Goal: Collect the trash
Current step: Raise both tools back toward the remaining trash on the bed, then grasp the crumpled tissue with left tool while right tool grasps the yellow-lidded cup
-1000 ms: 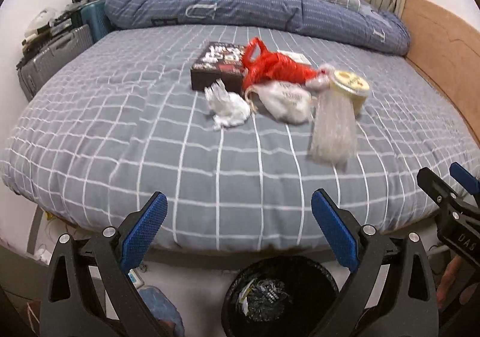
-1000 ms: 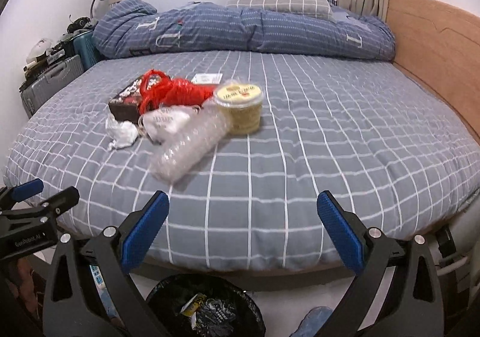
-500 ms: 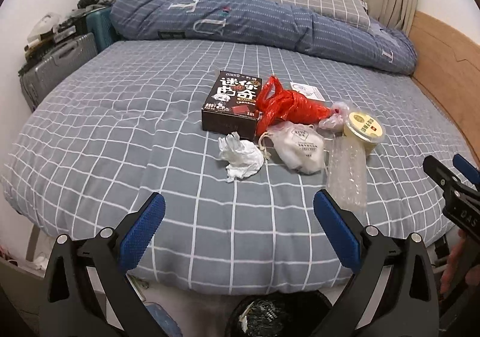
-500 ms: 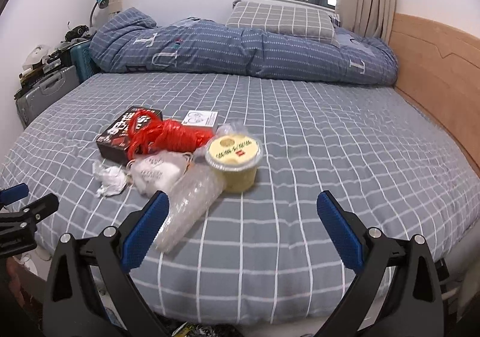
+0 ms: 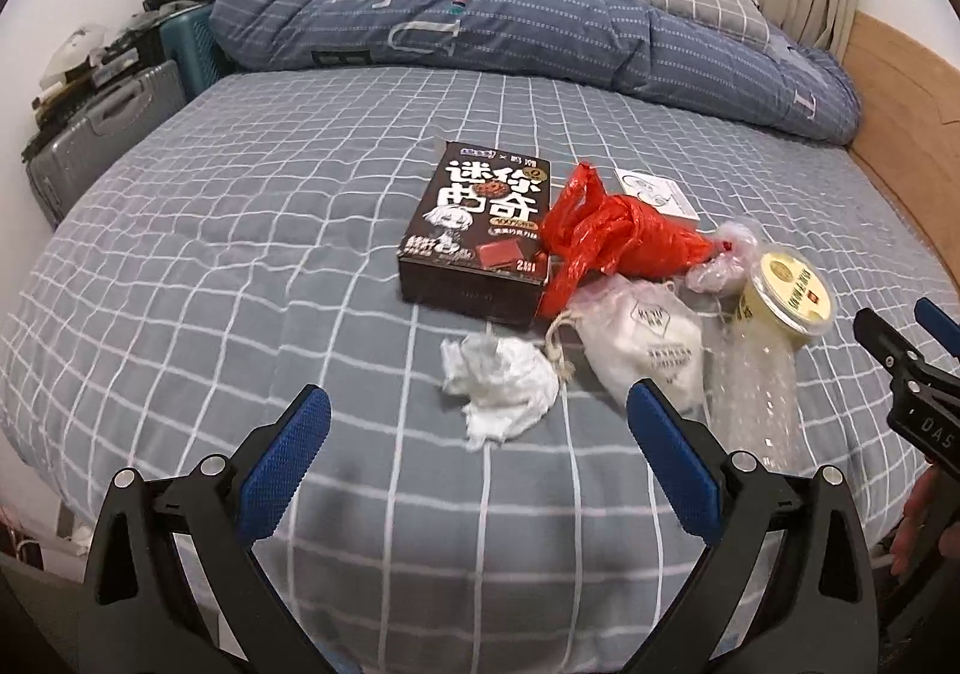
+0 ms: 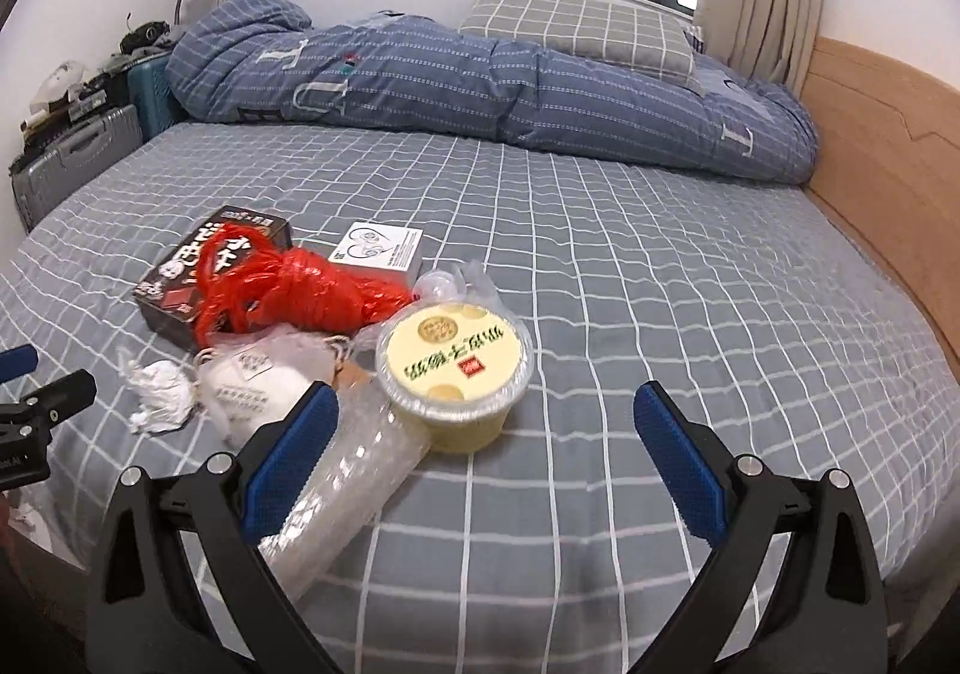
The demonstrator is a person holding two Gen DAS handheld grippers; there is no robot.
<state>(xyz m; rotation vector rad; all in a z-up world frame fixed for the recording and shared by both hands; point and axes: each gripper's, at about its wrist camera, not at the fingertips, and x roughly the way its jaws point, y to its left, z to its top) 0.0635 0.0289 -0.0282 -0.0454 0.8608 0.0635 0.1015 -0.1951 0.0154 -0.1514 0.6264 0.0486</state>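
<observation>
Trash lies in a cluster on the grey checked bed (image 5: 240, 266): a dark snack box (image 5: 480, 227), a red plastic bag (image 5: 618, 236), a crumpled white tissue (image 5: 501, 383), a white drawstring pouch (image 5: 648, 350), a clear plastic sleeve (image 5: 756, 392), a yellow lidded cup (image 5: 786, 299) and a small white card box (image 5: 657, 191). My left gripper (image 5: 477, 458) hovers open just in front of the tissue. My right gripper (image 6: 480, 452) is open, with the yellow cup (image 6: 456, 368) right ahead and the clear sleeve (image 6: 342, 488) by its left finger.
A rolled blue quilt (image 6: 480, 86) and a checked pillow (image 6: 576, 23) lie across the far side. A wooden headboard (image 6: 888, 158) runs along the right. Suitcases (image 5: 102, 134) and clutter stand at the left beside the bed.
Both grippers have risen and moved forward over the bed toward the trash. The black bin seen below the bed edge has dropped out of view.
</observation>
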